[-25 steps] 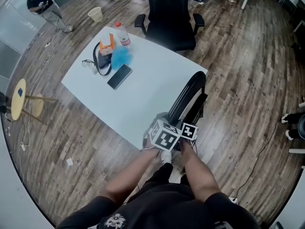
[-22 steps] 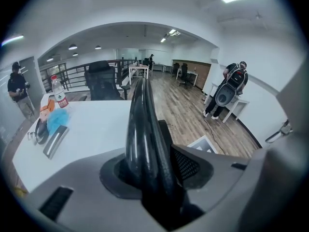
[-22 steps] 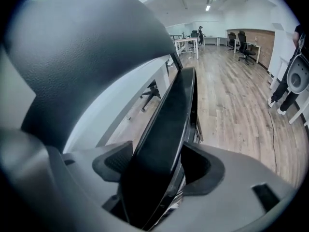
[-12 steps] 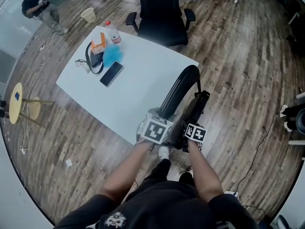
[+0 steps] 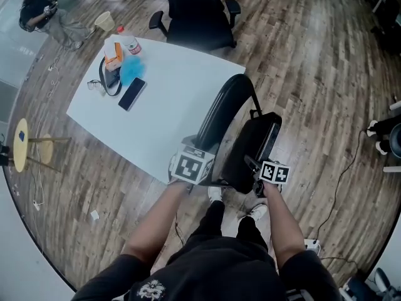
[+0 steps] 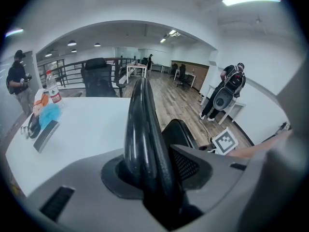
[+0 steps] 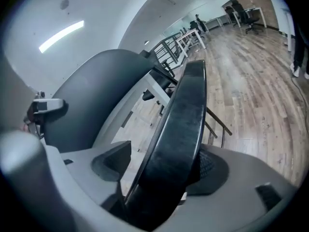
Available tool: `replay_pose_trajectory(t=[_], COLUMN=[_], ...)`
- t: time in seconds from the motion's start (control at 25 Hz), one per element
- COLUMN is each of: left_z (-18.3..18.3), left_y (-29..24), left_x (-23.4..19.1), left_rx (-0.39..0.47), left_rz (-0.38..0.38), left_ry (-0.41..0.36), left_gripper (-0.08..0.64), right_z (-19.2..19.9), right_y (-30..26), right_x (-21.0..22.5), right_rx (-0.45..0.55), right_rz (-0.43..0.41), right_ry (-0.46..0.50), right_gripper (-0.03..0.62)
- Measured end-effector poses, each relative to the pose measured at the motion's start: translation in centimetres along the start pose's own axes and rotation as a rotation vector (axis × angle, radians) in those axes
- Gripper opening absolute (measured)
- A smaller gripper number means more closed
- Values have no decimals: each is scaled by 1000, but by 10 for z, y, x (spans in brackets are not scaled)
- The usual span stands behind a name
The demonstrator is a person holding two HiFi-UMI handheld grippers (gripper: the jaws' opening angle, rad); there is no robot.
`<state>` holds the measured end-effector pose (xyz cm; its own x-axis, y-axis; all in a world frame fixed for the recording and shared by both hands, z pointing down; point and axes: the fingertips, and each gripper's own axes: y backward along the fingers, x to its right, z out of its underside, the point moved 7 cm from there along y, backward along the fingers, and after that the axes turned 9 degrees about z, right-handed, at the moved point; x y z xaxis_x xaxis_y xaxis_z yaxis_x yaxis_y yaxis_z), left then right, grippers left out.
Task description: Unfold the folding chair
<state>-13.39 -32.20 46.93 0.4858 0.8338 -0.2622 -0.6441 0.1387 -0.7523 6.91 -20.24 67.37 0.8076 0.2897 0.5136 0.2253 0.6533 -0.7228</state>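
Two tools on one chair (image 5: 227, 105), and it's partway open, standing on the floor (image 5: 313, 74) right at the near corner of the white table (image 5: 169, 99), just ahead of the person's feet. Left tool (image 6: 157, 172) has the backrest (image 6: 140, 124) pinched, both pads pressing on that glossy black rim, and its jaws have just been closing in on it. Right tool (image 7: 161, 170) sits around the seat (image 7: 186, 110) edge: jaws spread, one pad against the seat, a sliver of daylight on the other side. That's a loose cradle, not a clamp, and those jaws have just been opening wider with the seat between them.

Now the bit that matters: backrest and seat both run long-ways up and away from the person, near enough side by side. The seat lies to the right of the backrest, with a strip of floor showing between them. Right hand is nearer the seat, left hand anchors the back. So the next move, I'd say, is the right tool carrying the seat further right and down, away from the backrest. The risk I see: with that loose hold the seat could slip off the pad
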Motion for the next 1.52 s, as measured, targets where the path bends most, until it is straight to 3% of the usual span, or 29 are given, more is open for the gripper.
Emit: replay_pose_trajectory(t=[0.16,0.48,0.72,1.08,1.52], left_z=[5,15,26,55,94], left_y=[-10,-34,-60,-120,-193], left_x=[9,22,37,50,72], left_rx=[-16,-13,-7,-24,-40], left_rz=[-8,3,25,70,115], left_ry=[5,38,48,93,158], left_gripper=[166,164,160,151,146], right_z=[10,32,58,107,162], right_y=[20,45,55,54,29], right_x=[42,131,202,328,462], right_rx=[42,25,17,29,-36], right_rz=[-10,-2,28,-96,-157], right_ry=[-142,-261,-249,-324,-386], right_gripper=[327,327,327,327,327])
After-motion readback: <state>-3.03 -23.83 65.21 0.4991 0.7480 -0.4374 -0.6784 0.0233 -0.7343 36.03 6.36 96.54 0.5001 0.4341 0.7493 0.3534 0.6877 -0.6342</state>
